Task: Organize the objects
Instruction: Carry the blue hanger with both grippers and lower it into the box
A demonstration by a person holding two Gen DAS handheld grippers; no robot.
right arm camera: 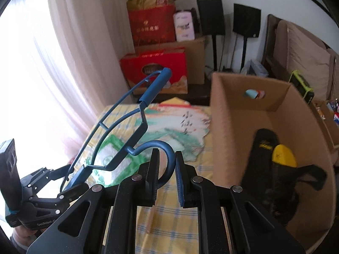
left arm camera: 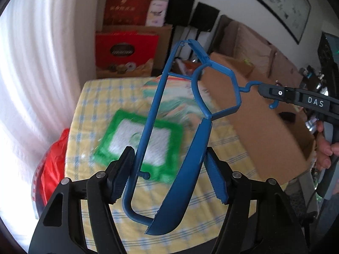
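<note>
The left gripper (left arm camera: 169, 177) holds one end of a blue plastic hanger (left arm camera: 156, 114) – the jaws are set partway apart, with the thin bar against the left pad and the broad shoulder piece against the right pad. The right gripper (right arm camera: 167, 169) has its jaws nearly pressed together, pinching the hanger's curved hook (right arm camera: 167, 154). In the left wrist view that gripper reaches in from the right edge, a hand (left arm camera: 324, 148) on its handle.

The hanger is up in the air between the two grippers, above a table (left arm camera: 211, 194) covered in yellow checked cloth. Below it on the cloth lies a green-bordered white mat (left arm camera: 139, 144) and, further back, a round painted fan (right arm camera: 180, 131).

To the right stands an open cardboard box (right arm camera: 233, 114) – inside lie a black-and-yellow item and a black strap (right arm camera: 313, 175). Beyond the table red gift boxes (right arm camera: 156, 72) are stacked against the wall beside a white curtain (left arm camera: 34, 80).
</note>
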